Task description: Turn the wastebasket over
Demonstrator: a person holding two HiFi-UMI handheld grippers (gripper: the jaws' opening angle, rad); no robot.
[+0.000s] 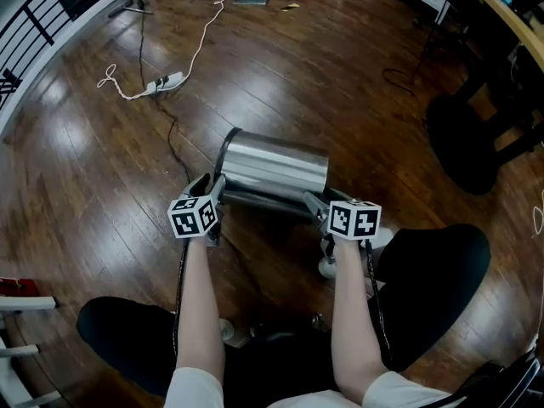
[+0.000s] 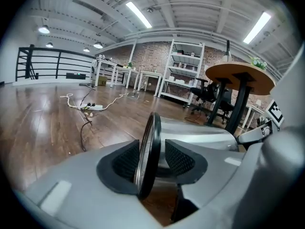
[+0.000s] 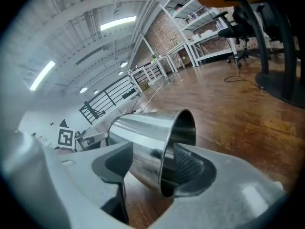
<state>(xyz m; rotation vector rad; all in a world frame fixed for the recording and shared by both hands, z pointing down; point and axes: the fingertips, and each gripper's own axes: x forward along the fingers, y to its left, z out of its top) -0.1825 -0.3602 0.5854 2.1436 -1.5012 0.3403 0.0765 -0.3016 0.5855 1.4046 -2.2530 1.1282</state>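
Note:
A shiny steel wastebasket (image 1: 276,172) lies on its side on the wooden floor, just in front of my knees. Its black-rimmed end (image 2: 151,147) points left and its open mouth (image 3: 183,142) points right. My left gripper (image 1: 212,192) straddles the black rim, with a gap showing beside one pad. My right gripper (image 1: 316,204) straddles the wall at the open mouth: one pad sits inside the basket (image 3: 143,128) and the other outside, apart from the metal. In both gripper views the jaws stand open around the basket's edges (image 2: 151,159) (image 3: 152,163).
A white power strip (image 1: 166,82) and its cables trail over the floor at the back left. A black cable (image 1: 172,143) runs toward the basket. A round table's dark base (image 1: 467,147) stands at the right. A white frame (image 1: 17,313) is at the lower left.

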